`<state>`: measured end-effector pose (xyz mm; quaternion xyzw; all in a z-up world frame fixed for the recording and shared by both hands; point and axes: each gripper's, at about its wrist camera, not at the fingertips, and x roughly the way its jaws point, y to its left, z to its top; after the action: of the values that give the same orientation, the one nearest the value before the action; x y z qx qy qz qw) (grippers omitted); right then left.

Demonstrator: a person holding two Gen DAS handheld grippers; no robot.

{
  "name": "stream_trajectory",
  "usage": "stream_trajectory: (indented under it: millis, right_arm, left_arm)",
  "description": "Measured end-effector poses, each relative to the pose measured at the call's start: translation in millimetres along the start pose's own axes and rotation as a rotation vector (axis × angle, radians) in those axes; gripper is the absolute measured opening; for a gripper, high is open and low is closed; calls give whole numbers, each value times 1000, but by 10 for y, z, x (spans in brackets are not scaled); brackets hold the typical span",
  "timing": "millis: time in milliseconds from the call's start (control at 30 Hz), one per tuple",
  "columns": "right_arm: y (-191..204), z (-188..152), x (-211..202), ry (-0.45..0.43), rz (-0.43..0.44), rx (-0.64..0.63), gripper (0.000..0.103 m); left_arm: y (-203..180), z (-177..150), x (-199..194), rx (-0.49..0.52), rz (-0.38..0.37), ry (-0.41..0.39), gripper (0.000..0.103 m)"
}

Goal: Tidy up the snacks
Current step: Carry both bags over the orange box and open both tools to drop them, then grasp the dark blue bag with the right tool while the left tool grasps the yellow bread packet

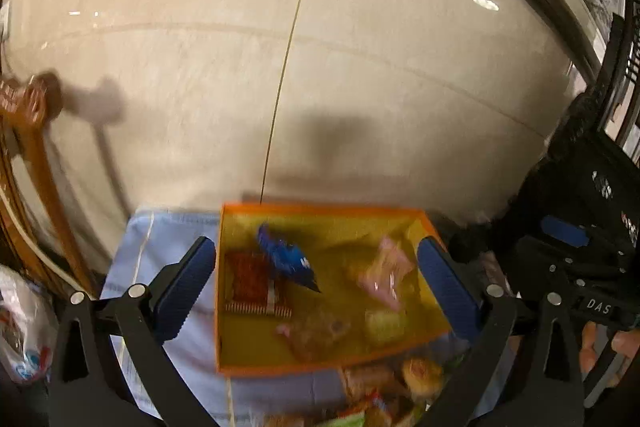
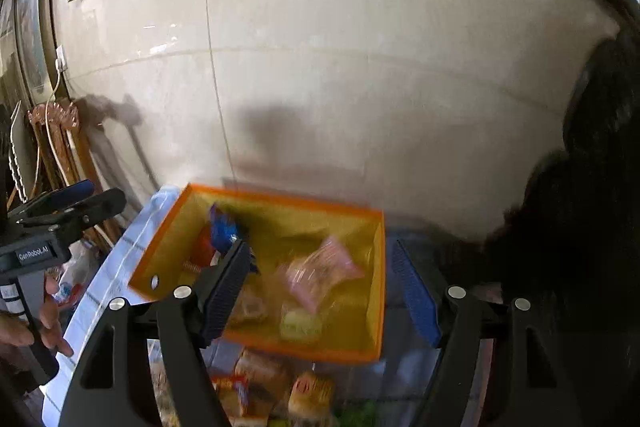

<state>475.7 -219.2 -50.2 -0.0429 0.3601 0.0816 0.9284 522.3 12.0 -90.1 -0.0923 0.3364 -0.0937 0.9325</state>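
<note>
Left wrist view shows the left gripper (image 1: pixel 318 285) with its fingers (image 1: pixel 186 283) spread wide and empty, straddling the orange tray (image 1: pixel 320 209) without touching it. The tray sits on the light blue cloth (image 1: pixel 168 247) over the table, against the wall at twelve o'clock. Inside lie a blue packet (image 1: pixel 286 255) propped at eleven o'clock, a red packet (image 1: pixel 252 281) at nine, a pink packet (image 1: pixel 386 273) at two. Loose snacks (image 1: pixel 384 383) remain outside at six o'clock. In the right wrist view the right gripper (image 2: pixel 320 291) is also open with nothing held. Risk, as I judge it: the blur suggests fast hands, so a finger could clip the tray rim and shove it, or the tilted blue packet could topple.
</note>
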Motion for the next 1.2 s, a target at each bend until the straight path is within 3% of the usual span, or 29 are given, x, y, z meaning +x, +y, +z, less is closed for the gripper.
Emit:
stream_trajectory:
  millis: [167,267,467,533,700,900,1200]
  right_arm:
    - [239,-717,-142,76,60,36,74]
    - [457,-1245,-224,142,102,29,75]
    - [896,-2337,-343,294,181,-108,77]
    - [1030,-2533,-353,317,182,-171,77]
    - [1142,-2681,-394,320,197,-227,77]
    - [1047,-2699,-330,320,194,-211,77]
    - [1286,-2772,0,401,271,-347,77]
  left_arm:
    - [62,-556,-192,7,-28,69,99]
    - [106,-1083,-396,32,-42,124,99]
    - [248,-2081,-644,81,-77,251,99]
    - [276,-2372,-681,100,-59,290,99]
    - [269,-2794,-812,79,-150,341,98]
    - [-121,-3257,-1059,337,-265,380,99]
    - [-519,-3660,-968,516,-313,374,98]
